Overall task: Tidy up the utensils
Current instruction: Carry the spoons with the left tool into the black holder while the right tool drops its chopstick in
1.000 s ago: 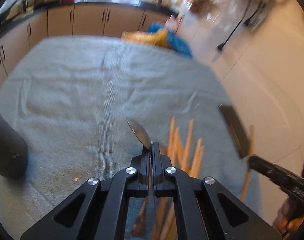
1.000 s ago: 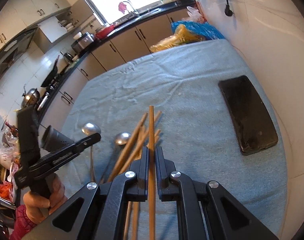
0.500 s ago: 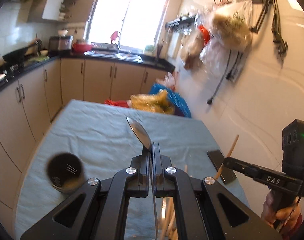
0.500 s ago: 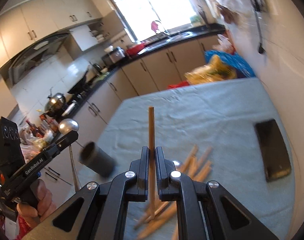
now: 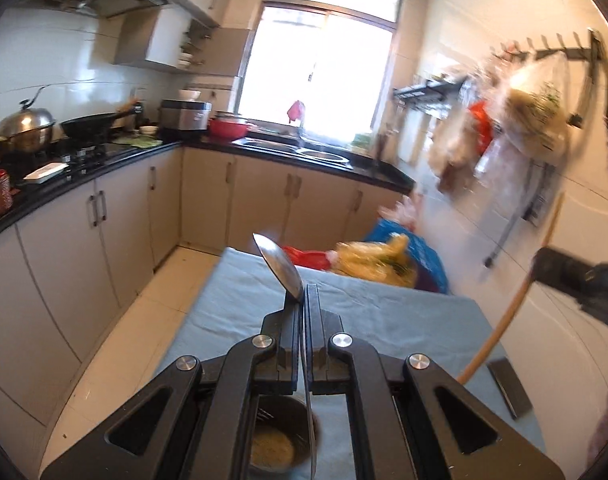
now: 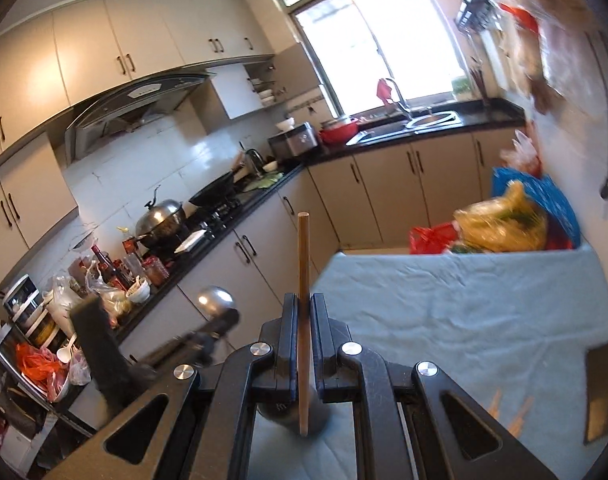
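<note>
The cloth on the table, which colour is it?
Light blue-grey cloth, clearest in the right wrist view.

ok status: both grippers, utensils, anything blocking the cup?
Left gripper shut on spoon. Right gripper shut on chopstick. Both held above dark cup on the blue cloth. Nothing seen blocking the cup mouth.

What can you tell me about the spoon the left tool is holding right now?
The spoon looks like polished metal, with an oval bowl and a thin flat handle. The left tool is shut on its neck, so the bowl sticks up past the fingertips, tilted left, while the handle runs back between the fingers and hangs over the dark cup on the cloth. In the right wrist view its shiny rounded bowl back shows. Only the tool touches it.
</note>
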Demonstrator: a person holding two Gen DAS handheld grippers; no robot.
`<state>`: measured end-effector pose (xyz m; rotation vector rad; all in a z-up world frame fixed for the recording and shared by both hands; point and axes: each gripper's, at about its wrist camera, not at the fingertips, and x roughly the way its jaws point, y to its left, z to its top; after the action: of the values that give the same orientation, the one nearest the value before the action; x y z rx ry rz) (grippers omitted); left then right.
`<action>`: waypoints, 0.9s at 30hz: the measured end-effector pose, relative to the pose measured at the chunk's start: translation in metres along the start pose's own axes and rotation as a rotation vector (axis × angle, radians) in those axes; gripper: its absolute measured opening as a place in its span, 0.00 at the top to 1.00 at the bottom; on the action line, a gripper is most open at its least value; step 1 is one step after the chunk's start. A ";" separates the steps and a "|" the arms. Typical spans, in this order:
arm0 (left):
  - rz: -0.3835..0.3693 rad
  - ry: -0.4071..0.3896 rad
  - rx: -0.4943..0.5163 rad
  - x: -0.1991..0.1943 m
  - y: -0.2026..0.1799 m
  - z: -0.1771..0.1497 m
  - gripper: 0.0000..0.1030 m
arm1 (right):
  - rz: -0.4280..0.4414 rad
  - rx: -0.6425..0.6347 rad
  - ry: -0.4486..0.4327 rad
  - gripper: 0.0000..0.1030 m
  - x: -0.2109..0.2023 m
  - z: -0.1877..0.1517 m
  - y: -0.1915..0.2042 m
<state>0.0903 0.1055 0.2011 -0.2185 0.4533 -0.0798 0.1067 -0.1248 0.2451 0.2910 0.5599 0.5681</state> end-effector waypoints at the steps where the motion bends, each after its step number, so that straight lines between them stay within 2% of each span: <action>1: -0.003 -0.007 -0.014 0.004 0.006 0.000 0.98 | -0.006 -0.012 -0.004 0.94 0.007 0.002 0.007; 6: 0.006 -0.004 -0.082 0.030 0.031 -0.011 0.98 | -0.036 -0.052 0.000 0.94 0.048 0.003 0.030; 14: 0.011 0.031 -0.104 0.058 0.042 -0.042 0.98 | -0.057 -0.057 0.113 0.94 0.104 -0.031 0.022; 22: 0.017 0.072 -0.129 0.065 0.055 -0.064 0.98 | -0.061 -0.032 0.211 0.93 0.125 -0.055 -0.002; 27: 0.009 0.078 -0.123 0.063 0.054 -0.066 0.94 | -0.055 -0.013 0.236 0.92 0.127 -0.061 -0.005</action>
<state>0.1196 0.1371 0.1044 -0.3352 0.5379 -0.0521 0.1627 -0.0493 0.1404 0.1961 0.7895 0.5560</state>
